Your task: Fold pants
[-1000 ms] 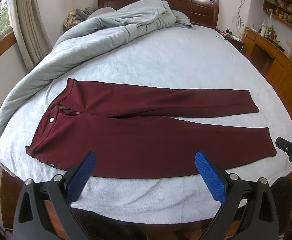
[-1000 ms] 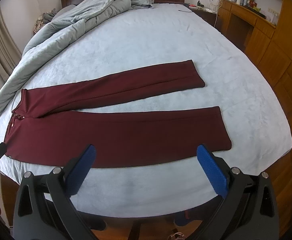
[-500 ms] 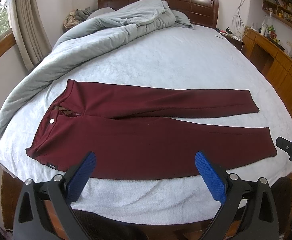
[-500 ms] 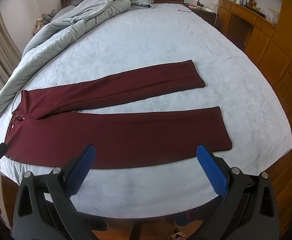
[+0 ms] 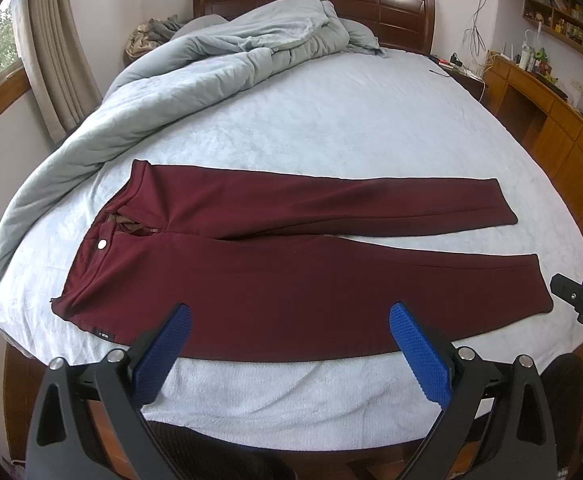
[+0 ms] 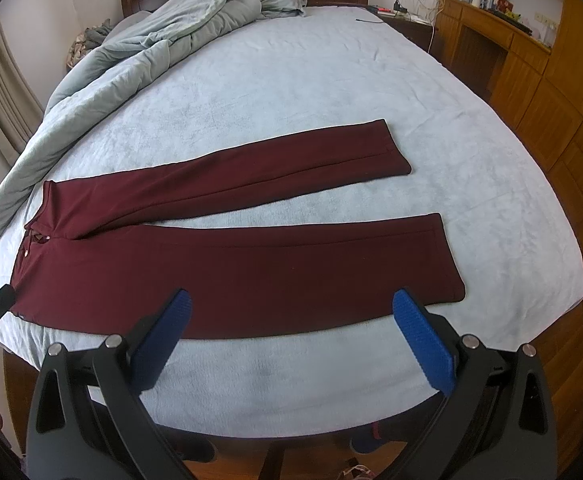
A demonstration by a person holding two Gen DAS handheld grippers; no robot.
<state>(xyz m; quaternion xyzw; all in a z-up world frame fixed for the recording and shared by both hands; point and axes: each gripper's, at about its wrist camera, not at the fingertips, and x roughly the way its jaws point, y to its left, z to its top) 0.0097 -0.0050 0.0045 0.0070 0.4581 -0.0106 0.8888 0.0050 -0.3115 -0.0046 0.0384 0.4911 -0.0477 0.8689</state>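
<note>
Nearest you, your left gripper [image 5: 289,346] and right gripper [image 6: 291,332] both hang spread wide and empty over the near edge of the bed [image 5: 331,128], clear of the cloth. Just beyond them the maroon pants [image 5: 291,264] lie flat across the bed, waistband left, legs splayed rightward. Farther back, a grey duvet [image 5: 227,60] is bunched toward the headboard [image 5: 403,8].

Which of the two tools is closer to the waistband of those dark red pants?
Left. The left tool hovers near the waistband end of the pants; the right tool hangs nearer the leg cuffs, both open.
</note>
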